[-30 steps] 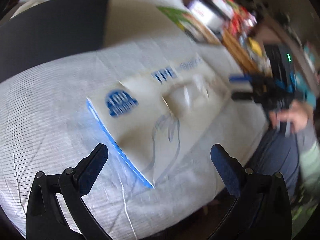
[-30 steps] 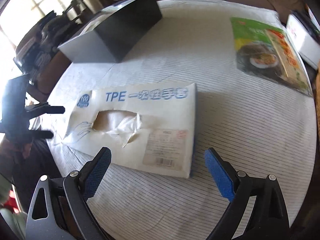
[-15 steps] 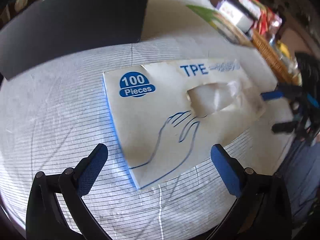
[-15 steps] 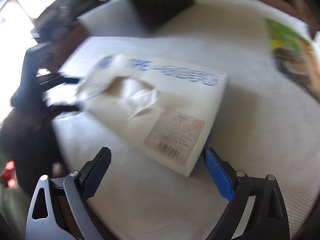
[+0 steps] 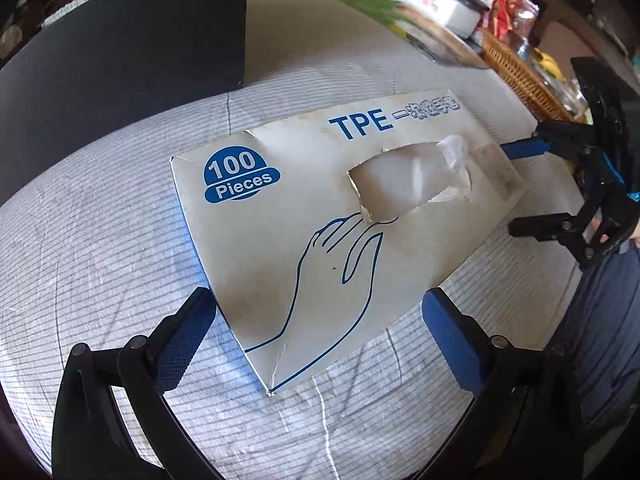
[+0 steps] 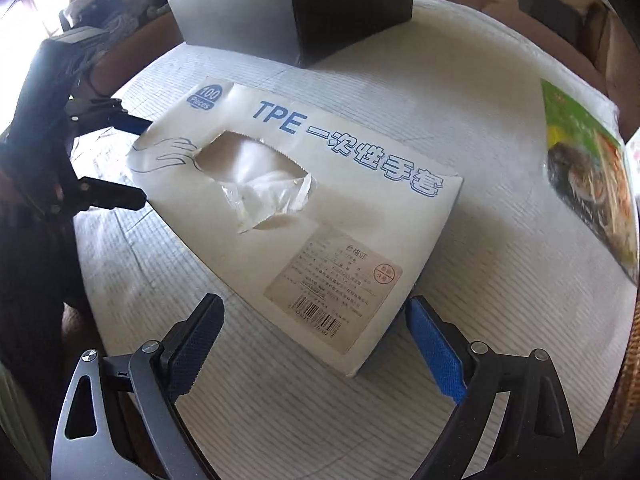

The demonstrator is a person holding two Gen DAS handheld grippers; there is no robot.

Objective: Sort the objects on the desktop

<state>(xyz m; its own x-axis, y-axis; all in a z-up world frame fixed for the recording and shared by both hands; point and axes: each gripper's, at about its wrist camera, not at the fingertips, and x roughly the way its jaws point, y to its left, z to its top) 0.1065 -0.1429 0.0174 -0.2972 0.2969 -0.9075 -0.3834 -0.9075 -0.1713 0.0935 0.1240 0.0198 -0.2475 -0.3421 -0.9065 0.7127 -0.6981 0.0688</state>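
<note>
- White cardboard glove box (image 5: 320,232), one only, lies flat on the striped cloth (image 5: 100,240) near the table's centre; torn dispensing hole on top, clear film showing through
- Left gripper (image 5: 316,332): jaws wide, straddling the box's near corner at 6 o'clock in its own view; pads close beside the box edges, not seen pressing, nothing held
- Right gripper (image 6: 316,344): jaws wide but just been closing a little; the labelled end of the box sits between the pads, the blue pad near the corner at 5 o'clock, no contact that I can confirm
- In the left view the right gripper (image 5: 536,188) shows at 3 o'clock, at the far end of the box; the two tools bracket the box from opposite ends
- Progress, judged: sorting looks barely begun; box not yet lifted or moved, both tools merely lined up for a two-ended grasp
- Left to do, judged: close on the box, carry it to its place; which place cannot be told
- Count: one glove box, one dark open carton (image 6: 320,12) at 12 o'clock, one green food packet (image 6: 588,168) at 3 o'clock in the right view, one wicker basket (image 5: 520,76) at 2 o'clock in the left view, two grippers
- Basket contents too blurred to count
</note>
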